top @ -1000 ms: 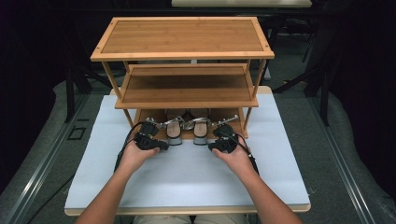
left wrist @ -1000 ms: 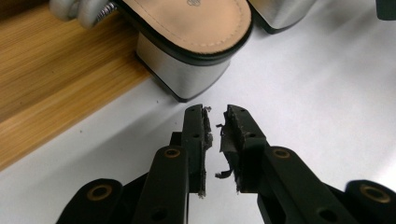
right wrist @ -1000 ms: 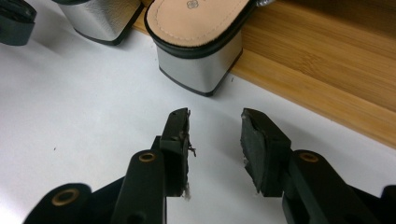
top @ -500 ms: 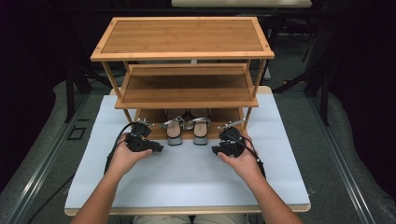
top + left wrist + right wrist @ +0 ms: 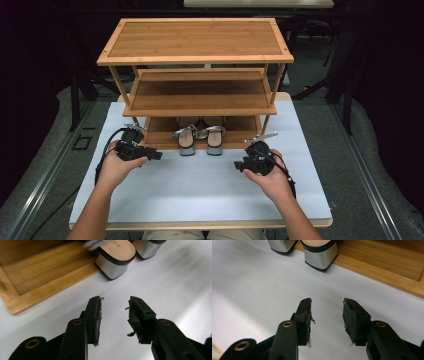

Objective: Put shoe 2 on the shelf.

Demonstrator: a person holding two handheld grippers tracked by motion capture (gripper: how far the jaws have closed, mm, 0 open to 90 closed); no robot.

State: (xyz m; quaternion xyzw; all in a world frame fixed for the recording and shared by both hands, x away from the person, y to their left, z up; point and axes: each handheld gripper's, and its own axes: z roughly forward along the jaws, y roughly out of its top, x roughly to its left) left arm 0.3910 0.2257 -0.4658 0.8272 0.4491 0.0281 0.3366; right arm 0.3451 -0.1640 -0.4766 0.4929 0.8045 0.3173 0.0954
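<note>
A: Where do the sandals (image 5: 200, 136) stand?

B: On the bottom shelf (image 5: 162, 137) of the bamboo rack (image 5: 195, 40), near the middle of its front edge. They sit side by side, toes inward and the silver block heels hanging out over the lip toward the white surface (image 5: 200, 185). In the left gripper view one heel (image 5: 113, 258) sits at the shelf's edge, with the other just beside it.

A: And the grippers?

B: Both are off the shoes, low over the surface in front of the rack. The left gripper (image 5: 156, 155) is near the rack's front left leg, its jaws apart with nothing between them. The right gripper (image 5: 238, 164) is out before the front right leg, also parted and empty, as its own view shows over bare white, with a heel (image 5: 320, 255) well ahead.

A: What could go wrong from here?

B: My guess is that the heels are the weak point. They overhang the edge, so a nudge from a hand or a trailing cable could tip a sandal off the shelf. The two sandals look to be touching, so disturbing one would likely shift the other. The gripper pads (image 5: 95, 315) look frayed, so a grasp on the smooth silver heel could slip.
</note>
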